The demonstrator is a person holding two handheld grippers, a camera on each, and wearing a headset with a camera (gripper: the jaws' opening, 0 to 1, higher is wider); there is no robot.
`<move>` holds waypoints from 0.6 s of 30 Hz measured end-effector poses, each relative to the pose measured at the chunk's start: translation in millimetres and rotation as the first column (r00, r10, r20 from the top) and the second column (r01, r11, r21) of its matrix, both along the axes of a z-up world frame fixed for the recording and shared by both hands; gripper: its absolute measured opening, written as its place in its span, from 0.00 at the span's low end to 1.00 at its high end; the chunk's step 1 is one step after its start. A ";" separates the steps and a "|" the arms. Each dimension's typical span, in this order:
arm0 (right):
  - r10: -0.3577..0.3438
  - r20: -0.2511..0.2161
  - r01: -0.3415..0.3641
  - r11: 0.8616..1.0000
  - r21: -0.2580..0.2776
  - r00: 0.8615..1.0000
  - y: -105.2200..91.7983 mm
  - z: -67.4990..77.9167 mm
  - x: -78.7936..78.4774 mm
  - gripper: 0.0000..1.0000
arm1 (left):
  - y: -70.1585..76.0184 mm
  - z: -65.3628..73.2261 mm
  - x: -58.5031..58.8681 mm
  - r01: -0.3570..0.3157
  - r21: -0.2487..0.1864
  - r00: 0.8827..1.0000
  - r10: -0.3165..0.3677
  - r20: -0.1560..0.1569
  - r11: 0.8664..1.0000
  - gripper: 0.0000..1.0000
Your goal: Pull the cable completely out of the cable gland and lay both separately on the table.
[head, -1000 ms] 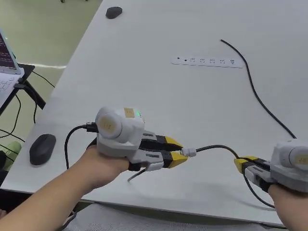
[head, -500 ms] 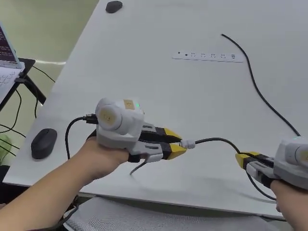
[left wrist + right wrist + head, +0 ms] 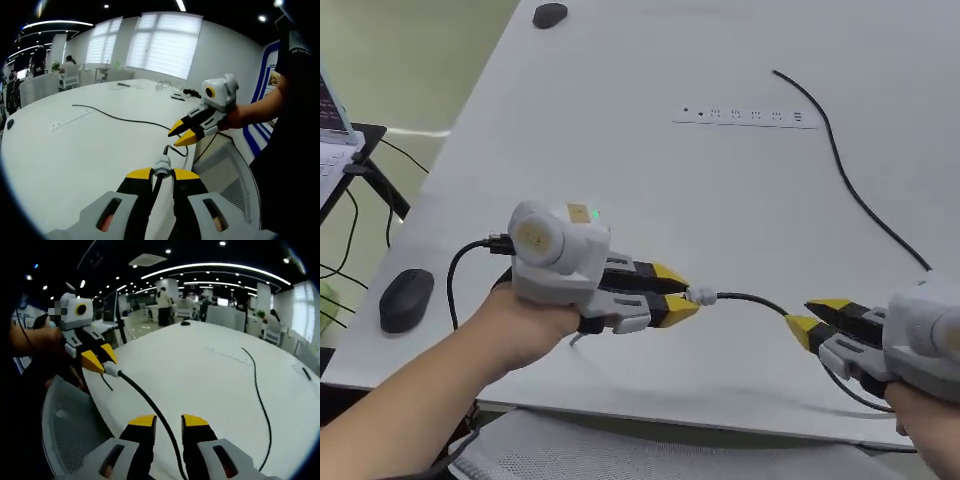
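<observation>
Where the left gripper's (image 3: 162,175) yellow-tipped jaws come together, they are clenched on the pale grey cable gland (image 3: 161,165). Its rounded head pokes out just past the tips. The black cable (image 3: 750,297) sits threaded in that head and is not pulled free. It leaves the gland in a shallow arc above the table and runs toward the right gripper (image 3: 168,421), passing between that gripper's two jaws. Those jaws stand apart, released. Whether the cable brushes either pad is hard to tell from these angles. Both grippers hang over the near edge of the white table (image 3: 620,170), facing each other, with the gland off the surface in the left gripper's grasp.

Farther out, a white power strip (image 3: 740,115) lies flat toward the far side, and a separate black cord (image 3: 840,170) trails past its right end. One dark computer mouse (image 3: 405,298) rests near the left edge, and another (image 3: 549,14) sits at the far corner. A grey mesh chair seat (image 3: 570,450) shows below the table's front edge.
</observation>
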State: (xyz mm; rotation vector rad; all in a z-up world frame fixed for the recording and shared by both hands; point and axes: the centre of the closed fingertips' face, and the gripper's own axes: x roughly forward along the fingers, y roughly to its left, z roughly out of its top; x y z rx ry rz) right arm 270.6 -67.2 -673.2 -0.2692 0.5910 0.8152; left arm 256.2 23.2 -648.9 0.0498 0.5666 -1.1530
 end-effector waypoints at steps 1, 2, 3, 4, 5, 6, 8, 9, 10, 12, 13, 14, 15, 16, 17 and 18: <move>0.060 0.038 -0.058 0.997 -0.047 0.997 9.0 5.2 -2.6 0.19 | -0.4 -0.7 -0.4 0.000 0.002 1.000 0.000 0.000 1.000 0.14; 0.102 0.058 -0.098 0.992 -0.075 0.993 16.1 8.4 -5.1 0.18 | -0.8 -0.9 -0.8 0.001 0.002 1.000 -0.001 -0.002 1.000 0.14; 0.153 0.081 -0.144 0.983 -0.113 0.985 26.1 11.9 -7.7 0.18 | -1.6 -1.1 -0.9 0.002 0.001 1.000 -0.002 -0.005 1.000 0.14; 0.179 0.092 -0.166 0.977 -0.138 0.979 31.2 13.0 -8.4 0.18 | -2.1 -0.9 -1.0 0.002 0.000 1.000 -0.002 -0.006 1.000 0.14; 0.213 0.102 -0.194 0.966 -0.171 0.972 38.5 13.9 -9.5 0.16 | -2.7 -0.7 -1.2 0.003 -0.001 1.000 -0.003 -0.007 1.000 0.14; 0.235 0.101 -0.213 0.958 -0.190 0.967 42.7 13.5 -10.7 0.14 | -3.6 -0.5 -1.4 0.005 -0.001 1.000 -0.005 -0.006 1.000 0.14; 0.269 0.117 -0.240 0.947 -0.216 0.956 51.3 13.8 -10.9 0.12 | -4.2 -0.5 -1.1 0.006 -0.001 1.000 -0.006 -0.005 1.000 0.14; 0.297 0.123 -0.263 0.936 -0.232 0.947 56.4 12.6 -11.8 0.12 | -4.7 0.1 -1.1 0.006 -0.002 1.000 -0.006 -0.004 1.000 0.14; 0.302 0.126 -0.266 0.933 -0.241 0.945 58.2 11.8 -11.6 0.11 | -5.4 0.4 -1.3 0.007 -0.003 1.000 -0.007 -0.004 1.000 0.15; 0.322 0.130 -0.281 0.924 -0.258 0.938 62.1 10.2 -11.9 0.09 | -6.1 0.1 -2.1 0.010 -0.002 1.000 -0.010 -0.003 1.000 0.15; 0.335 0.137 -0.291 0.919 -0.266 0.932 64.0 10.8 -12.2 0.07 | -6.8 -0.6 -2.9 0.013 0.001 1.000 -0.013 -0.004 1.000 0.15; 0.339 0.146 -0.292 0.918 -0.269 0.930 64.6 11.8 -11.7 0.05 | -7.3 -1.1 -3.4 0.014 0.002 1.000 -0.014 -0.005 1.000 0.15; 0.345 0.141 -0.297 0.913 -0.279 0.928 64.7 9.8 -11.9 0.05 | -7.9 -1.4 -3.8 0.015 0.004 1.000 -0.015 -0.003 1.000 0.15; 0.347 0.140 -0.299 0.911 -0.283 0.927 64.6 9.4 -12.2 0.05 | -8.3 -1.6 -4.1 0.018 0.007 1.000 -0.018 0.000 1.000 0.15; 0.358 0.145 -0.306 0.906 -0.292 0.922 64.4 8.7 -13.0 0.04 | -8.6 -1.5 -4.2 0.018 0.006 1.000 -0.018 -0.002 1.000 0.15; 0.360 0.146 -0.308 0.907 -0.288 0.922 64.7 9.1 -13.0 0.04 | -9.2 -1.2 -4.5 0.019 0.004 1.000 -0.019 -0.002 1.000 0.15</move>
